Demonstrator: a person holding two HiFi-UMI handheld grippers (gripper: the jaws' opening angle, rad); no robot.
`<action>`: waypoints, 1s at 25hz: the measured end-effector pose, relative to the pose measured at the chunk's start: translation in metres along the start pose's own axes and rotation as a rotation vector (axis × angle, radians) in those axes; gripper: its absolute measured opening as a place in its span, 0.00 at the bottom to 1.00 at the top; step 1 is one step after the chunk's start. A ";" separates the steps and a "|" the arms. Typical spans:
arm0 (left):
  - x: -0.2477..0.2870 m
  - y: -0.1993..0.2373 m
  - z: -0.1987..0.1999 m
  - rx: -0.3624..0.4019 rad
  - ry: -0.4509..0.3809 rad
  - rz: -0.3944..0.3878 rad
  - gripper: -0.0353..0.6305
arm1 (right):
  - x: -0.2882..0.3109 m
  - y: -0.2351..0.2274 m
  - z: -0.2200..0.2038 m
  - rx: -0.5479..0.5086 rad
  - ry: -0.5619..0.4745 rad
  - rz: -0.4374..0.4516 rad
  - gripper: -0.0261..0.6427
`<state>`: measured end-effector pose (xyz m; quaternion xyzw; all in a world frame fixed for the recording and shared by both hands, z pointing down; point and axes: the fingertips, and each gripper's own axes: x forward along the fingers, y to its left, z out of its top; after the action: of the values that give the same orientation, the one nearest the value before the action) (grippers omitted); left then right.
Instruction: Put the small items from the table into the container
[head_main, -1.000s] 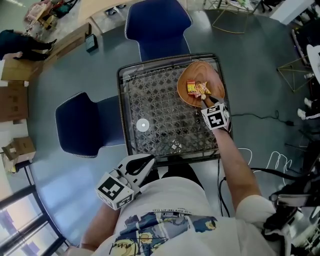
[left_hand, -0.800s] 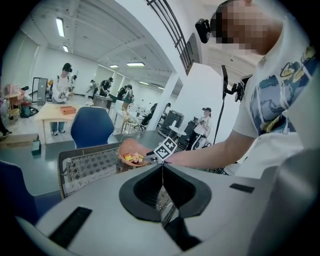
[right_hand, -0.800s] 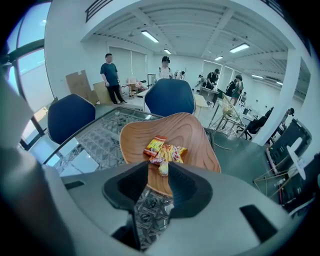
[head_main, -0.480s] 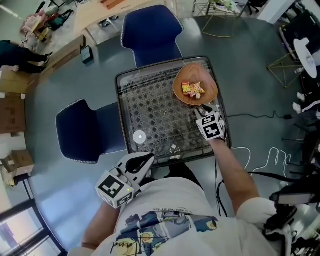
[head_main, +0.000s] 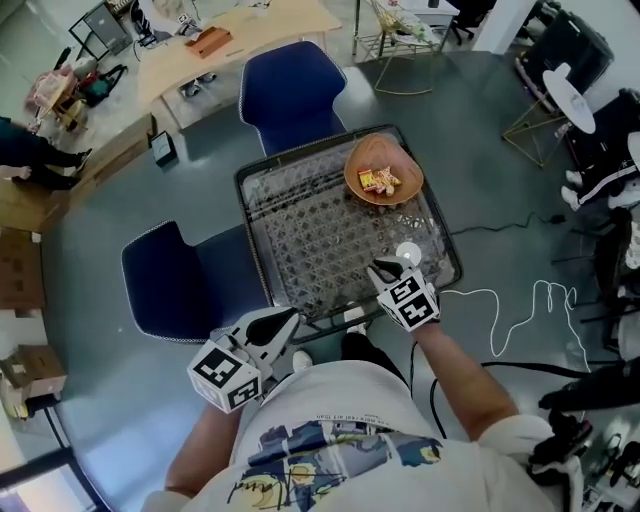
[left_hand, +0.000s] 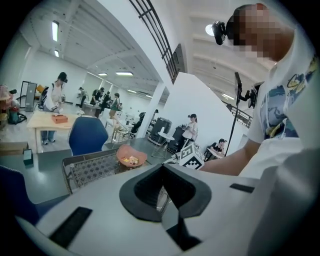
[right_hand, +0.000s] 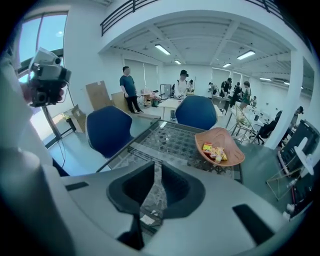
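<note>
Right tool (right_hand: 156, 172) first: its jaws are closing, down to a narrow slit, and nothing sits between them. We see only desk (right_hand: 170, 137) through the gap. Down that same slit, by the desk's near edge, lies a small white piece (right_hand: 145, 220), the one loose item we can find. It's tiny and blurred, so we say only that its long axis seems to run across the line of the jaws. From above, the right tool hangs over the desk's near right part and points towards that piece, so it's the nearer one. The left tool (head_main: 288, 320) sits off the near left corner, jaws a thin slit apart, empty too. The bowl (head_main: 383, 170), packets (head_main: 378, 181) already in it, stands at the far right corner, beyond the right tool.
</note>
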<state>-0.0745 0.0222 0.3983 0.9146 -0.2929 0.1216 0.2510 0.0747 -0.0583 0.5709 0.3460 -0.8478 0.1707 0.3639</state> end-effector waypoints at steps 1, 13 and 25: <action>-0.009 -0.001 -0.006 0.003 0.003 -0.008 0.07 | -0.005 0.018 0.000 0.000 -0.001 0.010 0.11; -0.086 -0.022 -0.069 0.032 0.028 -0.132 0.06 | -0.054 0.179 0.008 0.000 -0.075 0.000 0.07; -0.127 -0.044 -0.103 0.078 0.034 -0.161 0.06 | -0.081 0.257 0.014 -0.050 -0.071 -0.001 0.06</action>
<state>-0.1576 0.1677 0.4213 0.9421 -0.2090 0.1279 0.2291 -0.0743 0.1519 0.4923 0.3432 -0.8639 0.1370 0.3422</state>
